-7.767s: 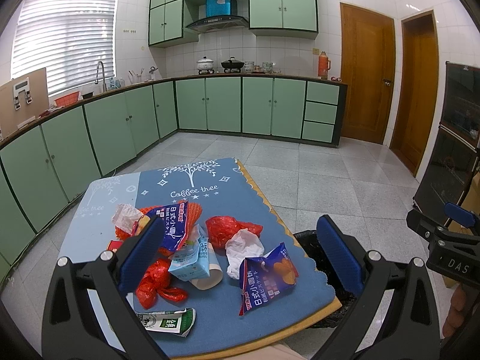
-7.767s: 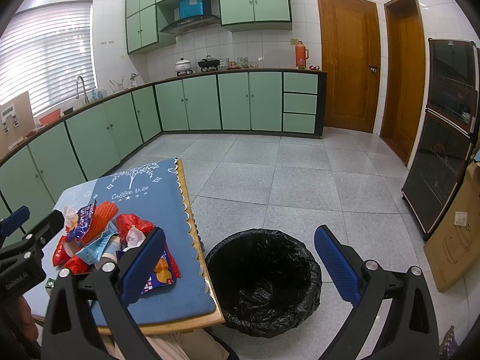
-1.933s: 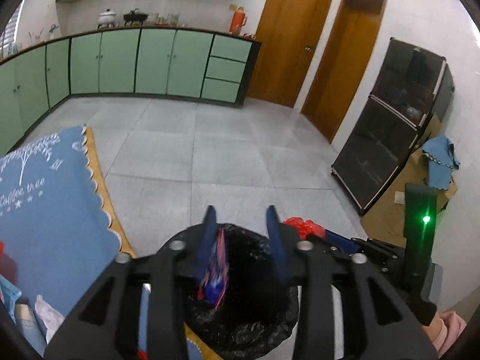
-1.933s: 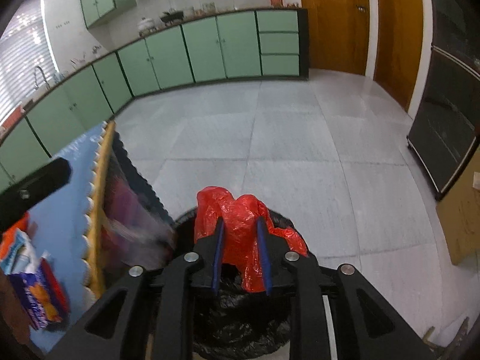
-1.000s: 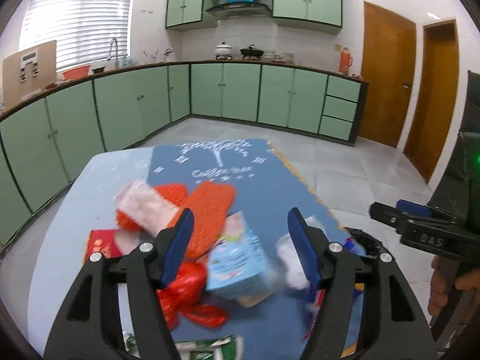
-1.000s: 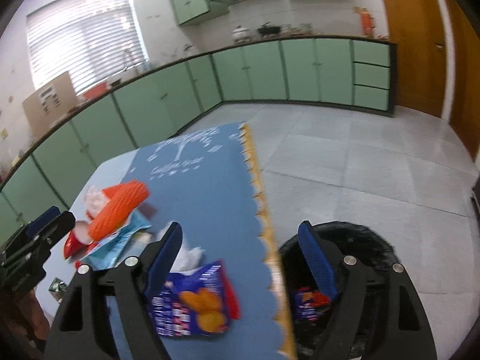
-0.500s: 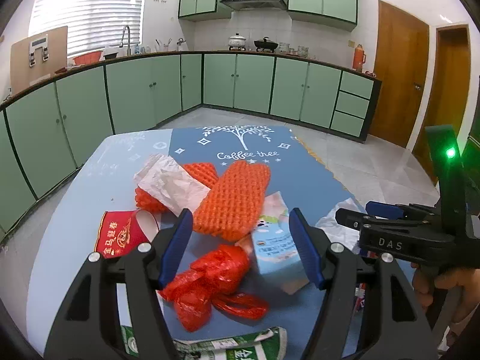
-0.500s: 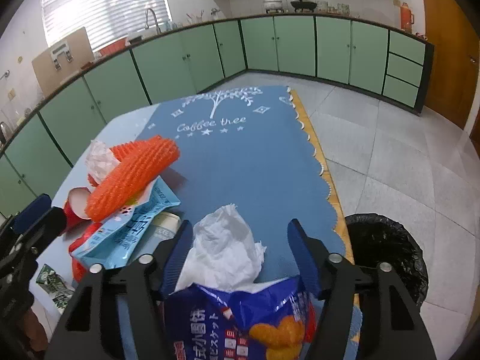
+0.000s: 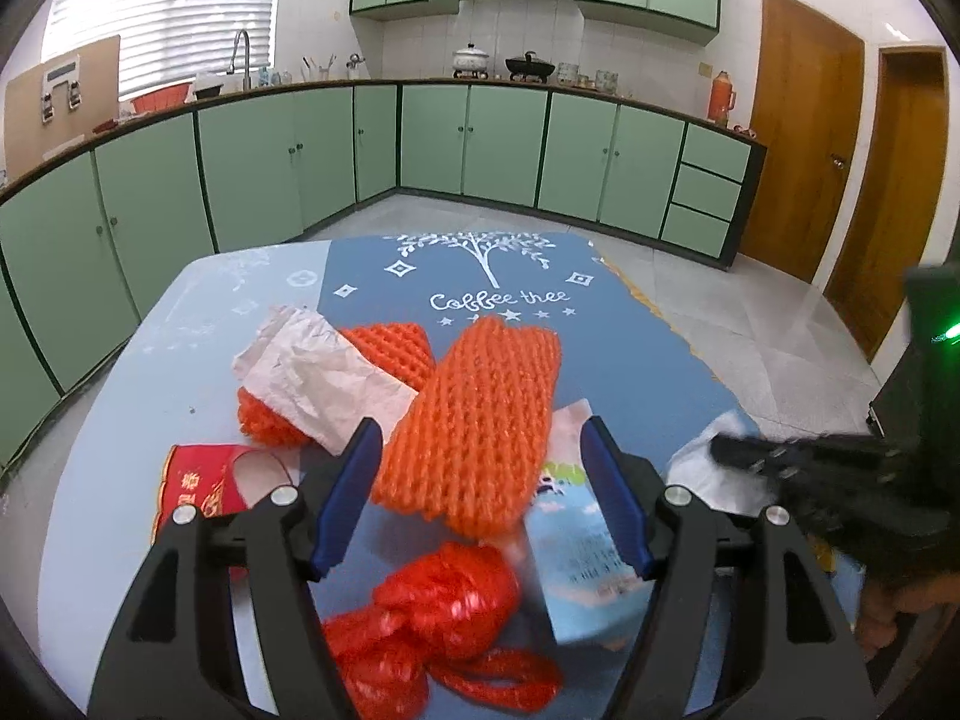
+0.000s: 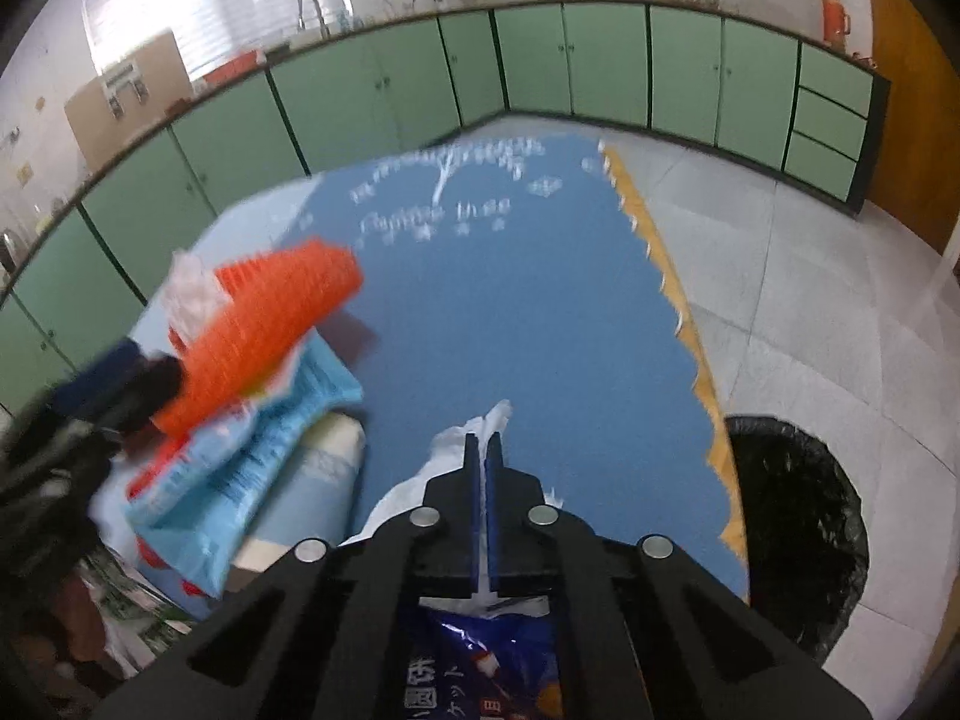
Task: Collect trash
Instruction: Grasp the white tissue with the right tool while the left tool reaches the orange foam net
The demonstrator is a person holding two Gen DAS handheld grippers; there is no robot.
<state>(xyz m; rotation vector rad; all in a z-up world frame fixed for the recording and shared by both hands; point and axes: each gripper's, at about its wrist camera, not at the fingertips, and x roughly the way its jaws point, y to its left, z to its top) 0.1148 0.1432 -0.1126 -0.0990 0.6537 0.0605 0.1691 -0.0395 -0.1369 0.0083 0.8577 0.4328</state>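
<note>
Now pinched the white tissue (image 10: 444, 450) in the right gripper (image 10: 483, 441), with its fingers squeezed almost flat together. Had just been closing those fingers, with the tissue caught between them. Saw a bit of tissue poking out past the tips, and more of it bunched up to the left of the fingers. Hung low over the blue mat (image 10: 540, 312) on the counter, with the blue snack bag (image 10: 492, 660) right under the black frame of the gripper. Spotted the black bin (image 10: 792, 528) on the floor, just beside the mat's yellow edge, off to the right. Held the left gripper (image 9: 480, 426) wide, with nothing in its fingers. Pointed it down at the heap of trash on the counter. Saw the big orange net (image 9: 480, 414) lying between the two fingers in that view, resting partly on the light blue carton (image 9: 588, 558). Found a second orange net (image 9: 390, 342) behind it, with a crinkled white wrapper (image 9: 312, 372) on top. Saw the red paper cup (image 9: 204, 480) lying on its side at the left, and the red plastic bag (image 9: 438, 600) nearest the camera. Could not tell if the left fingers touched any of it.
</note>
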